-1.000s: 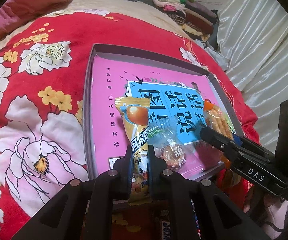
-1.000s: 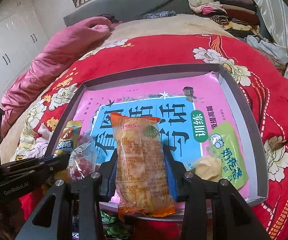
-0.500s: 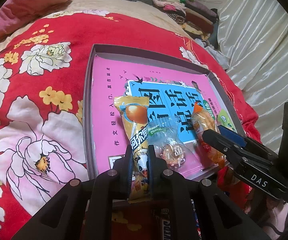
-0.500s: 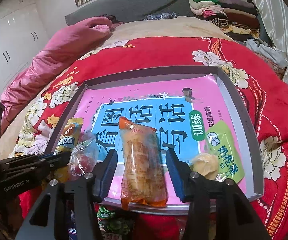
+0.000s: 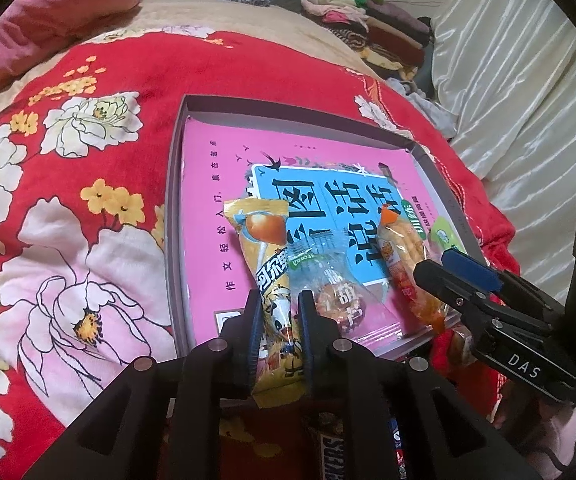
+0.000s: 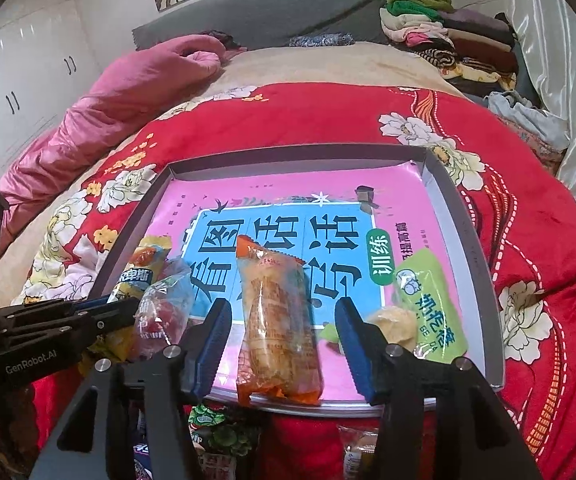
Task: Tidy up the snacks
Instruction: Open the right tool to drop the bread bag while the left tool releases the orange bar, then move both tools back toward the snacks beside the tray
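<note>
Five snacks lie in a shallow grey tray (image 6: 472, 248) that sits on a red flowered blanket (image 6: 328, 120), with a pink and blue book (image 6: 247, 196) covering the tray's floor.

At the tray's near left corner is a yellow packet (image 5: 263, 240). Its top end rests on the book and its bottom end hangs out over the tray's near rim. The left gripper (image 5: 277, 300) pinches this overhanging end. Its jaws have just been easing apart, but they stand only narrowly parted, and the pads lie against both sides of the packet.

Just right of the yellow packet, along the same near rim, a clear-wrapped sweet with a reddish filling (image 5: 328, 288) touches its edge.

At the middle of the tray's near rim lies an orange packet (image 6: 275, 320). It runs lengthwise away from the rim, with its bottom seam just over the edge. The right gripper (image 6: 283, 305) straddles it with its blue-padded fingers spread. Its jaws have just been opening, and bare book shows on both sides between pad and packet, so the packet is between them but not gripped.

Toward the tray's near right corner a pale round bun in clear wrap (image 6: 394, 320) sits beside the gripper's right-hand finger. It touches a light green packet (image 6: 428, 292), which lies slanted next to the tray's right wall.

Outside the tray, below its near rim, more wrapped snacks lie on the blanket. Among them are a green-printed packet (image 6: 215, 432) and a brown chocolate bar (image 5: 334, 452).
</note>
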